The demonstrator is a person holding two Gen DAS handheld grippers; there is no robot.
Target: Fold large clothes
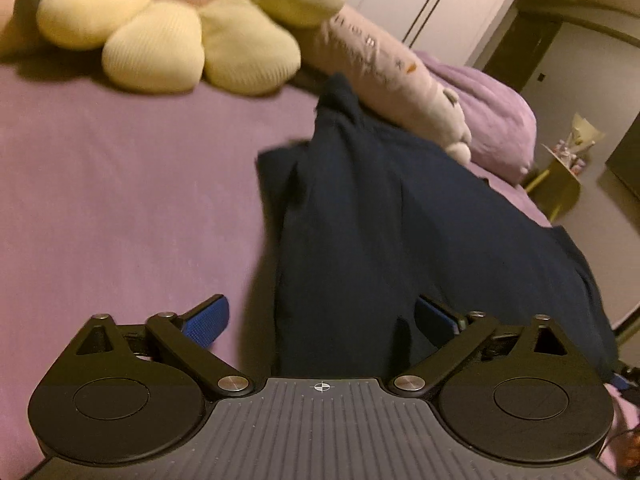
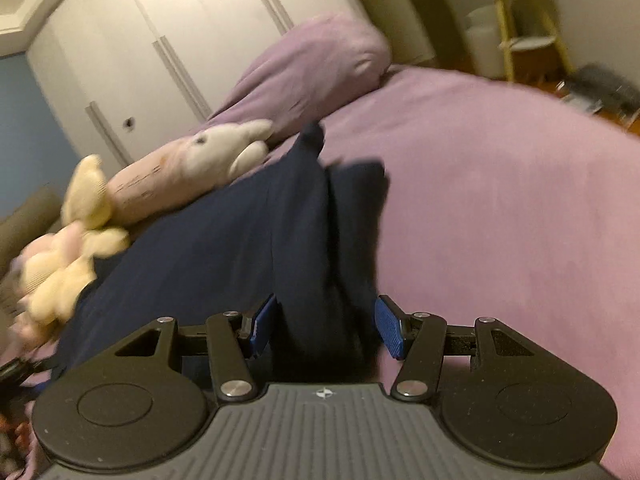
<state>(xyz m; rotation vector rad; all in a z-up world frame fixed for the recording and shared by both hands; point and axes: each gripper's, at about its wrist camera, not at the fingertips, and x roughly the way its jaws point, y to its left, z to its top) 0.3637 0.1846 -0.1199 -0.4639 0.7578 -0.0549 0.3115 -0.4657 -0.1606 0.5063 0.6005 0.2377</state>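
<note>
The bed point(image 1: 120, 184), covered in a lilac sheet, fills most of both wrist views, and the task's thing lies along it: a dark navy garment point(image 1: 360, 232), long and narrow, running from just under the two grippers away toward the pillows. It looks like trousers or some similar large piece already brought into a lengthwise strip, with a seam or fold line down its middle and a smaller flap sticking out on one side near the far end; the blur and the dark cloth keep the exact kind of garment from being told. Judged from this, a first lengthwise fold seems done, while the crosswise folds that would make a compact packet are still left.

At the head of the bed lie a lilac pillow point(image 2: 312, 68), a yellow-and-pink flower-shaped cushion point(image 1: 172, 28) and a long pale plush toy point(image 2: 188, 172), the last touching the garment's edge.

The left gripper point(image 1: 320, 320) hangs over the near end of the strip with its jaws spread wide, the cloth lying between them but not pinched. The right gripper point(image 2: 326, 326) has its jaws partly spread either side of a raised ridge of the cloth, the pads seemingly clear of it.
</note>
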